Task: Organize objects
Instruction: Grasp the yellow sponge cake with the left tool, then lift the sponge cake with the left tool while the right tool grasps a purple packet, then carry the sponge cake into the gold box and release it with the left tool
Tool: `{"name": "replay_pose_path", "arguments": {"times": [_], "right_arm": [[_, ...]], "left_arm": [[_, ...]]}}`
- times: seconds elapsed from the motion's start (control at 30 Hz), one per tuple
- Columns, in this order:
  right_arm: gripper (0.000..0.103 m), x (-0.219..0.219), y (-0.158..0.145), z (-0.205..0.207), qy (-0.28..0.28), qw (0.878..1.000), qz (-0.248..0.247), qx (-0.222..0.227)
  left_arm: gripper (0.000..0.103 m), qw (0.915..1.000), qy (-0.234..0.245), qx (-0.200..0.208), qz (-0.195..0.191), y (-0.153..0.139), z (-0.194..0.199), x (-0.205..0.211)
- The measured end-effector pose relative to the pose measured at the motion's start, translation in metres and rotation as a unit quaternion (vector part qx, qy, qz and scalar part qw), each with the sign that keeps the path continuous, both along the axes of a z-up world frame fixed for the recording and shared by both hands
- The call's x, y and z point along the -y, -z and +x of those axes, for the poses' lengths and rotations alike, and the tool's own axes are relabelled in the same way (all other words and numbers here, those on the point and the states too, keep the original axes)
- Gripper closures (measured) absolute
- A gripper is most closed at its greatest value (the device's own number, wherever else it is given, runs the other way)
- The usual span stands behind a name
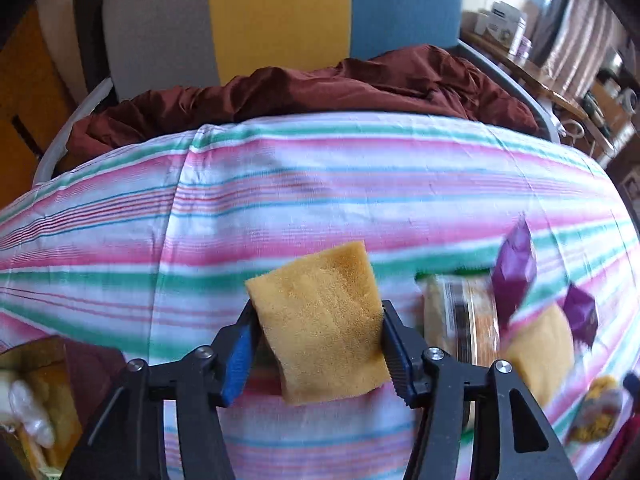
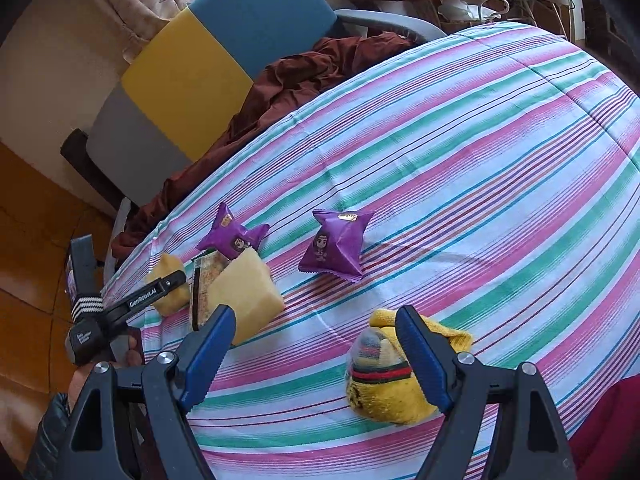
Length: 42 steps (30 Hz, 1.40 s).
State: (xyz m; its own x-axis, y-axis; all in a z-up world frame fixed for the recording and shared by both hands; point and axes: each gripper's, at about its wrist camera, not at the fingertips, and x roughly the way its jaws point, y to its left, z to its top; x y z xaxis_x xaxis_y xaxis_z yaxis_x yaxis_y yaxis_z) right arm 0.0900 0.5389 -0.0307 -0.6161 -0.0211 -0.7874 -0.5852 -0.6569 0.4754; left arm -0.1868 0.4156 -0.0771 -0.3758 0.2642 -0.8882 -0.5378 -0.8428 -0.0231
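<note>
Sponge gripped, sorting barely begun

Your left gripper [image 1: 318, 336] pinches the yellow sponge [image 1: 320, 320] at the near-left table edge — right gripper [image 2: 316, 356] gapes empty beside the yellow sock [image 2: 384, 376]; second sponge [image 2: 248, 292], two purple packets [image 2: 336, 246] lie loose on the striped cloth [image 2: 480, 160] — unsorted.

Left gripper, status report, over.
Left gripper shut on yellow sponge. Right gripper open beside yellow sock. Path clear.
</note>
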Motion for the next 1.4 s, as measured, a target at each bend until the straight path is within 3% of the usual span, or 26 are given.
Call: {"name": "replay_pose_path", "arguments": {"times": [0.1, 0.23, 0.4, 0.6, 0.7, 0.97, 1.1, 1.2, 1.4], "right_arm": [[0.019, -0.002, 0.001, 0.001, 0.007, 1.0, 0.001, 0.004], [0.019, -0.003, 0.003, 0.001, 0.011, 1.0, 0.003, 0.011], [0.019, -0.001, 0.005, 0.0, 0.011, 1.0, 0.006, 0.016], [0.025, -0.007, 0.007, -0.004, 0.019, 0.999, -0.006, 0.025], [0.025, -0.013, 0.009, -0.017, 0.021, 0.999, 0.006, 0.043], [0.03, -0.032, 0.037, -0.068, 0.02, 0.994, 0.02, 0.106], [0.063, -0.033, 0.048, -0.081, 0.007, 0.991, 0.037, 0.126], [0.069, -0.029, 0.041, -0.076, -0.006, 0.993, 0.045, 0.112], [0.069, 0.009, 0.017, -0.054, -0.073, 0.991, 0.074, 0.081]], "left_arm": [[0.045, 0.9997, 0.022, 0.004, -0.006, -0.002, 0.027, 0.013], [0.045, 0.999, 0.039, 0.013, 0.014, -0.012, 0.072, 0.03], [0.045, 0.9946, 0.102, 0.011, 0.017, -0.019, 0.142, 0.039], [0.046, 0.9889, 0.146, 0.025, 0.014, -0.002, 0.195, 0.046], [0.046, 0.9895, 0.141, 0.012, 0.028, 0.001, 0.202, 0.053], [0.046, 0.9896, 0.126, 0.034, 0.06, 0.003, 0.191, 0.063], [0.045, 0.9891, 0.126, 0.034, 0.067, 0.006, 0.19, 0.064], [0.045, 0.9887, 0.129, 0.028, 0.072, 0.008, 0.191, 0.064], [0.045, 0.988, 0.134, 0.015, 0.076, 0.01, 0.191, 0.064]]}}
